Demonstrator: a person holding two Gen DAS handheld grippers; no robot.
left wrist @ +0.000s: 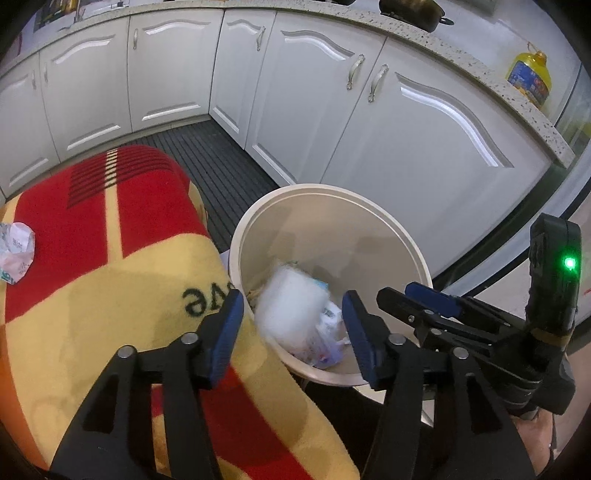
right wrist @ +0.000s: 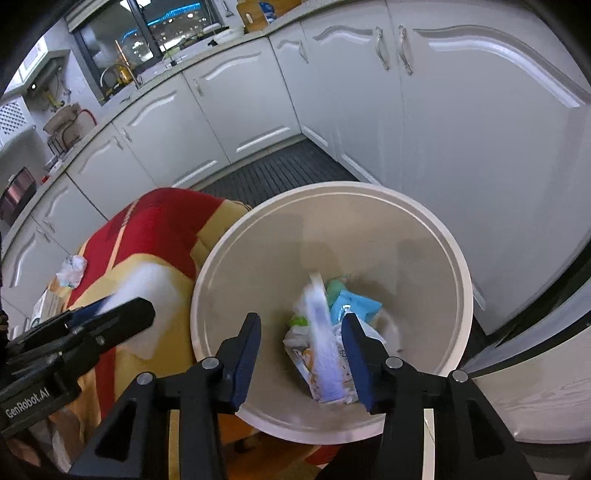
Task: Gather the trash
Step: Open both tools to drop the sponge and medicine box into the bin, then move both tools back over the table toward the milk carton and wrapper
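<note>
A cream round trash bin (left wrist: 384, 236) (right wrist: 443, 251) stands on the floor beside a table with a red and yellow cloth (left wrist: 122, 266) (right wrist: 162, 229). Wrappers lie in the bin (right wrist: 354, 306). A blurred white piece (left wrist: 291, 306) is between my left gripper's (left wrist: 293, 332) open jaws over the bin; it shows as a white blur by that gripper in the right wrist view (right wrist: 147, 291). A blurred pale wrapper (right wrist: 327, 350) hangs between my right gripper's (right wrist: 303, 354) open jaws above the bin. Crumpled paper (left wrist: 16, 254) (right wrist: 72, 271) lies on the cloth at the left.
White kitchen cabinets (left wrist: 295, 92) (right wrist: 461, 129) wrap around behind the bin, with a dark ribbed mat (left wrist: 218, 162) on the floor. A yellow oil bottle (left wrist: 530, 75) and a dark pot (left wrist: 413, 11) stand on the counter. A sink and tap (right wrist: 118, 77) are far left.
</note>
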